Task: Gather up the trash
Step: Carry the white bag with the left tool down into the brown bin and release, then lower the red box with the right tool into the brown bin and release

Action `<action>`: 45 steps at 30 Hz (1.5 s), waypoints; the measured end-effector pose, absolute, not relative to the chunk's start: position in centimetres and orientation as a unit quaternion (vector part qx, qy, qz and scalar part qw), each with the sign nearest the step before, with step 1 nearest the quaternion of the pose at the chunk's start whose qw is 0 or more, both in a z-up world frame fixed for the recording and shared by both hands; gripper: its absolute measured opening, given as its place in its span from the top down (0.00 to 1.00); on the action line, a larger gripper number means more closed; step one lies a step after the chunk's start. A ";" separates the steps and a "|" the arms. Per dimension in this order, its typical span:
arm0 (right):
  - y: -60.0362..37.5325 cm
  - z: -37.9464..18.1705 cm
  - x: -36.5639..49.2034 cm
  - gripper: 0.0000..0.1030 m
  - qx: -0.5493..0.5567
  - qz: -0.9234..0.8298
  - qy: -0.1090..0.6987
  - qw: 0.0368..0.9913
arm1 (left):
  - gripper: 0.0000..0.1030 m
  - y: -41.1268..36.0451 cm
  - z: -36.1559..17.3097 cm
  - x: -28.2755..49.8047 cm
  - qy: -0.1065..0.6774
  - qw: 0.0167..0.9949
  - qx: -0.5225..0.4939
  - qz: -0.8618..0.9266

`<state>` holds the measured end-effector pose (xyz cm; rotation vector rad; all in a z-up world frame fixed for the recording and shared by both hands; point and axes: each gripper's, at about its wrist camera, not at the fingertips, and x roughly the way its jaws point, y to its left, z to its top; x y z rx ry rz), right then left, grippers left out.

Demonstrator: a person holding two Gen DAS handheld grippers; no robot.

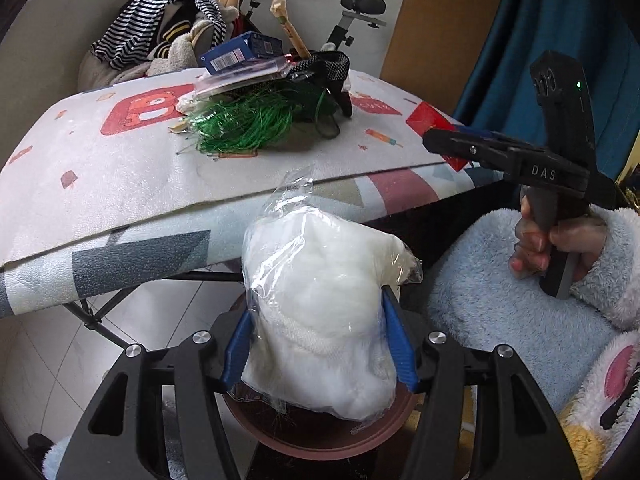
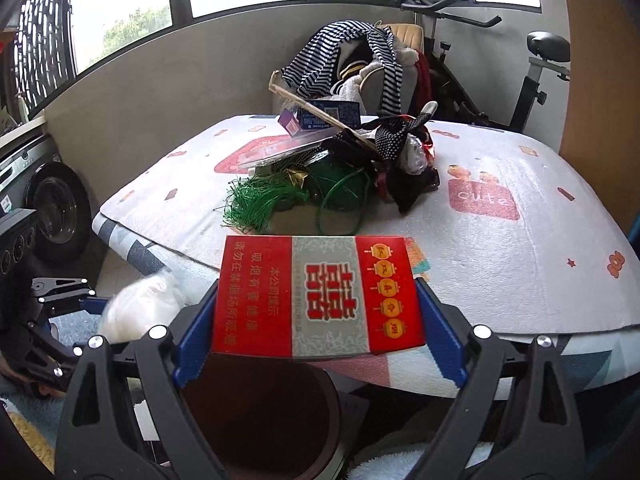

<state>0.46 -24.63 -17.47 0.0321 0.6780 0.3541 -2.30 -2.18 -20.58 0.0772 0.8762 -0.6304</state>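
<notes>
Support: folding table (image 2: 520,240) on dark crossed legs, covered by a white mat (image 1: 100,168) printed with red cartoon patches.
Mat edge: overhangs the near side, showing a grey, pink and blue geometric underside.
On mat, far centre: one heap of clutter (image 2: 340,160).
Heap contents: green plastic strands (image 1: 244,128), blue barcoded box (image 1: 240,54), clear packaging, black dotted fabric (image 2: 396,132), pale stick.
</notes>
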 end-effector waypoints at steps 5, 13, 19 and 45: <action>-23.9 -17.6 0.4 0.14 0.003 0.177 0.330 0.927 | 0.44 -3.4 -21.5 -2.3 0.429 0.844 0.055 -0.316; -23.7 -17.6 0.5 0.14 -0.002 0.180 0.334 0.925 | 0.41 -3.4 -21.8 -1.9 0.435 0.841 0.042 -0.319; -23.5 -17.7 0.6 0.14 -0.006 0.182 0.337 0.924 | 0.26 -3.6 -21.7 -2.0 0.431 0.844 0.045 -0.316; -18.7 -19.6 -0.1 0.13 -0.086 0.269 0.380 0.881 | 0.12 3.9 -20.4 -0.5 0.384 0.899 -0.089 -0.190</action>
